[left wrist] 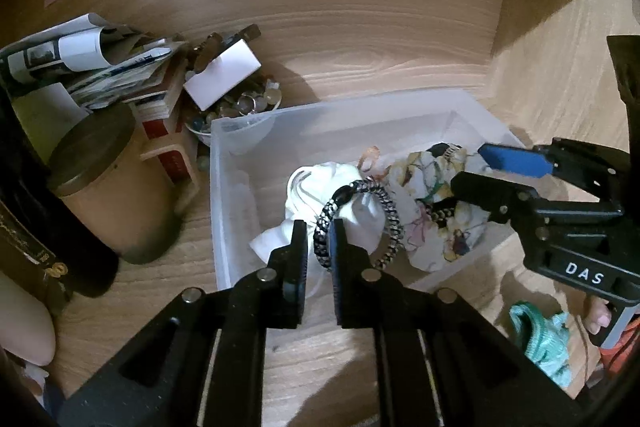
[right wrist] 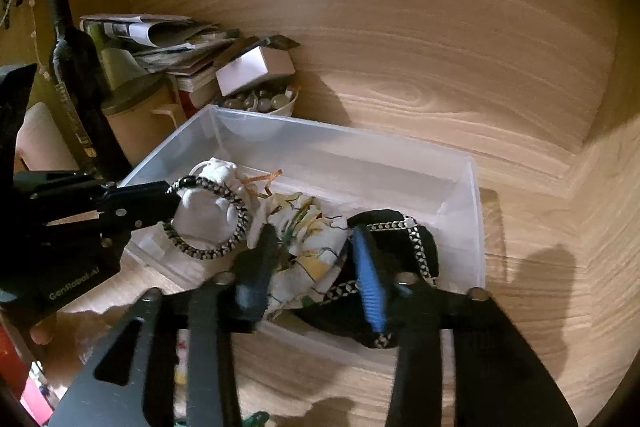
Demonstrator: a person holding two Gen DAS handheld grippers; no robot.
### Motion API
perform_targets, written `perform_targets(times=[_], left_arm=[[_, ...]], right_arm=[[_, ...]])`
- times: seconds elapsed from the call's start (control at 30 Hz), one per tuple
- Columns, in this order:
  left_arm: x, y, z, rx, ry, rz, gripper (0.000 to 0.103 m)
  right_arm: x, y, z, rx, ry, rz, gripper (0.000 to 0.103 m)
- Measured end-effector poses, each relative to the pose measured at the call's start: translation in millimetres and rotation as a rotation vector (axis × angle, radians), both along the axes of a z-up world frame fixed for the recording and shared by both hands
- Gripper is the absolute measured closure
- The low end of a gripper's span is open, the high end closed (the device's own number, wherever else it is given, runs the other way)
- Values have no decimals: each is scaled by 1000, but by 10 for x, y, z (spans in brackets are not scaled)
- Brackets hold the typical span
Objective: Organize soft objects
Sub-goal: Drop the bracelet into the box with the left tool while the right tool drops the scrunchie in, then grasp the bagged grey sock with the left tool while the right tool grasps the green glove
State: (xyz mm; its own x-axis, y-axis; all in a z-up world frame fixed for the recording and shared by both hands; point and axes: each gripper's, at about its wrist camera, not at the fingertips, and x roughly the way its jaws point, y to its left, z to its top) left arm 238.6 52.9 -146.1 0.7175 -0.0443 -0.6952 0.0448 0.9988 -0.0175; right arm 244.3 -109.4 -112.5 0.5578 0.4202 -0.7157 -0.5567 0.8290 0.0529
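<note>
The clear plastic bin (right wrist: 476,211) already holds a white cloth bundle (left wrist: 356,223), a flowered cloth (right wrist: 304,239) and a black piece with chain trim (right wrist: 404,247), while a teal knitted thing (left wrist: 544,339) waits on the desk outside, so I judge the work about half done. My left tongs (left wrist: 320,239) are clamped on the black-and-white braided ring (left wrist: 384,215), holding it over the white bundle. My right tongs (right wrist: 316,259) hang spread apart above the flowered cloth and hold nothing.

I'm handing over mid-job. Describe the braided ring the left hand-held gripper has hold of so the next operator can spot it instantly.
Start at the translucent plastic bin on the wooden shelf. Above its near-left part, the left hand-held gripper is shut on a black-and-white braided cord ring, hanging in front of a bunched white cloth. Unlike the floral fabric beside it, it is a thin speckled loop with one glossy black bead.
</note>
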Motion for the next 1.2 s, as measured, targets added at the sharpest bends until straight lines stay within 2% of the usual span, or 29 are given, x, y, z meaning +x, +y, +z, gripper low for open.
perform_targets(times=[0.07, 0.13, 0.23, 0.33, 0.5, 0.6, 0.7, 0.8, 1.2], left_arm=[[-43, -5, 22, -4, -3, -9, 88], [-100, -9, 59, -13, -14, -16, 77], [-223, -26, 147, -12, -53, -20, 56], [-371, -42, 253, -11, -93, -28, 50], [-598, 7, 396, -53, -129, -29, 23], [-743, 45, 434, -62, -148, -7, 13], [-876, 56, 419, -57, -153, 9, 7], [-989, 72, 361, -53, -133, 21, 7], [-1223, 56, -162, -90, 3, 41, 6]], right_arm=[[-32, -12, 31, 1, -13, -1, 51], [-68, -42, 85, 10, -30, -10, 40], [-135, -123, 196, 38, -54, -20, 35], [-227, -204, 325, 62, -86, -28, 30], [-431, -337, 494, 98, -145, -26, 21], [-593, -406, 543, 94, -175, -27, 20], [-717, -465, 533, 83, -179, -15, 20], [-825, -523, 474, 80, -173, -17, 19], [-1091, -765, -90, 101, -5, -68, 19]])
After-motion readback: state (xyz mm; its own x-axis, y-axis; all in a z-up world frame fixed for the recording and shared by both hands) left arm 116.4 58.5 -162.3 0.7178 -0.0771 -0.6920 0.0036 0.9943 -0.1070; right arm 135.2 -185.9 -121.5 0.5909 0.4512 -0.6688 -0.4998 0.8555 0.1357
